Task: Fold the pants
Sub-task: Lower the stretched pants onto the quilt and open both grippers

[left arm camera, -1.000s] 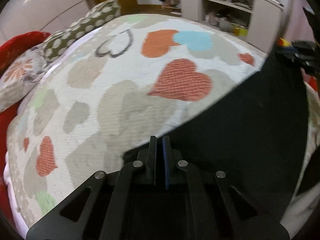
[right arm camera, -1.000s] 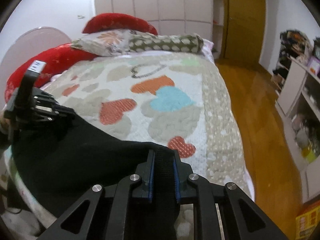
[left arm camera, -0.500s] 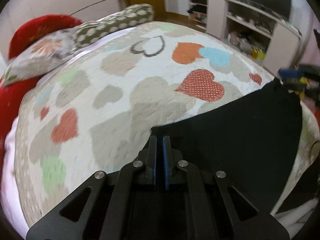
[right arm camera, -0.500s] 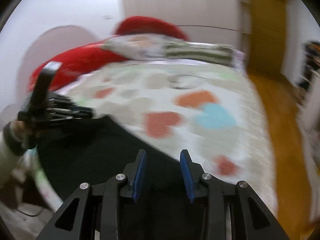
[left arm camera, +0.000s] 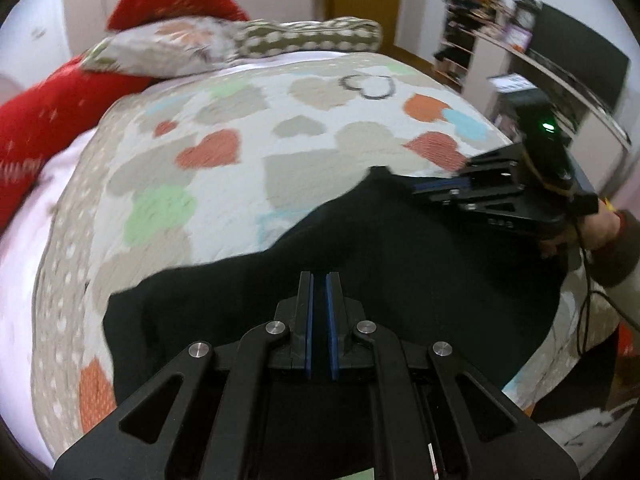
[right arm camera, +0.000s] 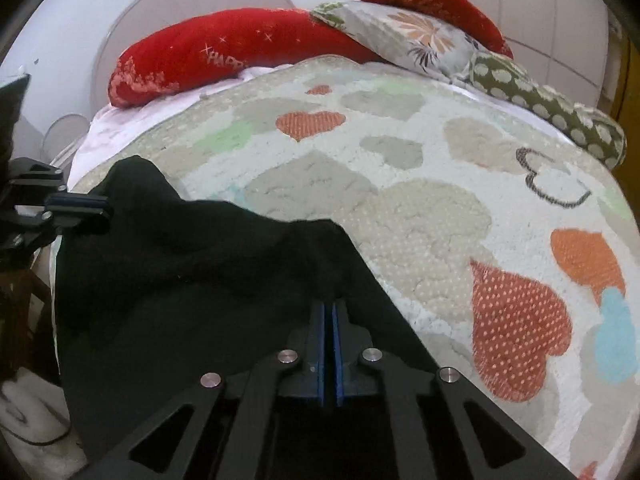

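Observation:
Black pants [left arm camera: 400, 264] lie on the near part of a heart-patterned bedspread [left arm camera: 240, 152], with a loose fold at their left edge. My left gripper [left arm camera: 318, 280] is shut over the pants; I cannot tell if cloth is pinched. My right gripper shows at the right of the left wrist view [left arm camera: 436, 190], at the pants' far edge. In the right wrist view the right gripper [right arm camera: 330, 306] is shut on a bunched ridge of the pants [right arm camera: 200, 272]. The left gripper [right arm camera: 80, 210] sits at the pants' left edge there.
Red cushions [right arm camera: 224, 52] and patterned pillows [right arm camera: 420, 36] line the head of the bed. A dotted pillow [right arm camera: 552, 108] lies at the right. Shelves [left arm camera: 520, 40] and a wooden door [left arm camera: 364, 0] stand beyond the bed. A cable [left arm camera: 588, 288] hangs by the hand.
Both grippers swung across the bed toward the pillows. The right gripper opened half a second ago and is now shut on the pants again. The pants now lie more bunched.

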